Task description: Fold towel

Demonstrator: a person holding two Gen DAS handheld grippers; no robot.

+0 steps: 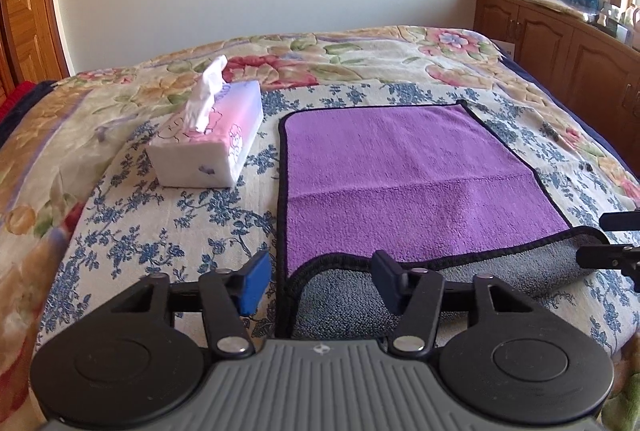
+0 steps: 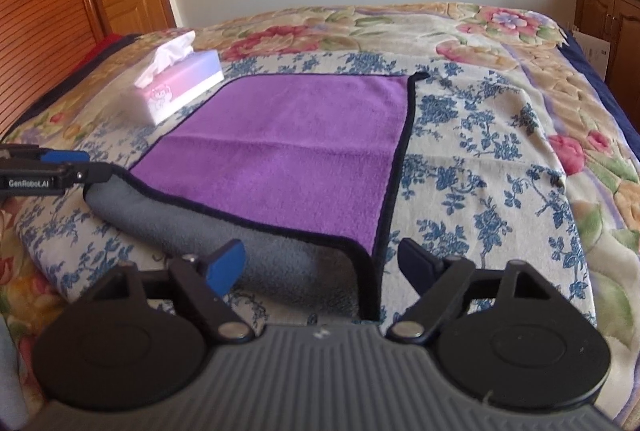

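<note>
Left tongs, foreground of the left wrist view: released, jaws spread wide, straddling the near left corner of the towel without visibly gripping it. Right tongs, foreground of the right wrist view: likewise released, jaws apart on either side of the near right corner. Neither pair holds anything.

The towel lies on the bed, purple face up, bound in black. Its near edge is turned over on itself, showing a strip of grey underside running between the two corners; the rest lies flat, with a faint crease across the middle.

Step in hand, as judged: the start of the first fold, both tongs placed at the near corners but not yet clenched. The next move calls for pinching each corner through the turned-over edge, both layers together if possible, then lifting evenly and carrying the near edge to the far edge so the black borders meet.

Beyond, just left of the towel's far left corner: a tissue box, apart from the towel and outside the fold's path.
</note>
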